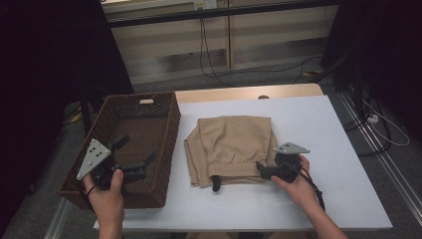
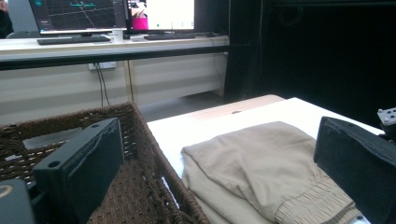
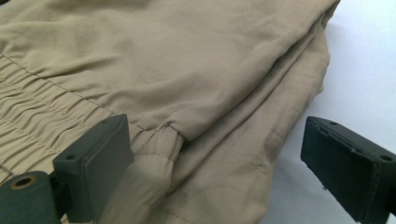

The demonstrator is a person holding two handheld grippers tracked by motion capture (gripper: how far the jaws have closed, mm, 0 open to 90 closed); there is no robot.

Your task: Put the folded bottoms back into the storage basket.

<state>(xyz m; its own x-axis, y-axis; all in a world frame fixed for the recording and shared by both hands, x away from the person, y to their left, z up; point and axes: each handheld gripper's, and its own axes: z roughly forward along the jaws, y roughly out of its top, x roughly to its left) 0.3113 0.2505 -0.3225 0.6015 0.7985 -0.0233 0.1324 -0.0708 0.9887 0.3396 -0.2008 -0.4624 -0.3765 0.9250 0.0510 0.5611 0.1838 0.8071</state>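
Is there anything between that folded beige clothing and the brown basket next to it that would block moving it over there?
Nothing visible lies on the white table between the folded beige garment and the wicker basket. The one hurdle is the basket's own raised side wall, and the left gripper hangs open over the basket.

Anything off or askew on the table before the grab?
Nothing stands out. The folded tan garment lies flat on the white table, slightly rumpled at its near edge. The wicker basket sits upright beside it. The right gripper has open jaws at the garment's near corner.
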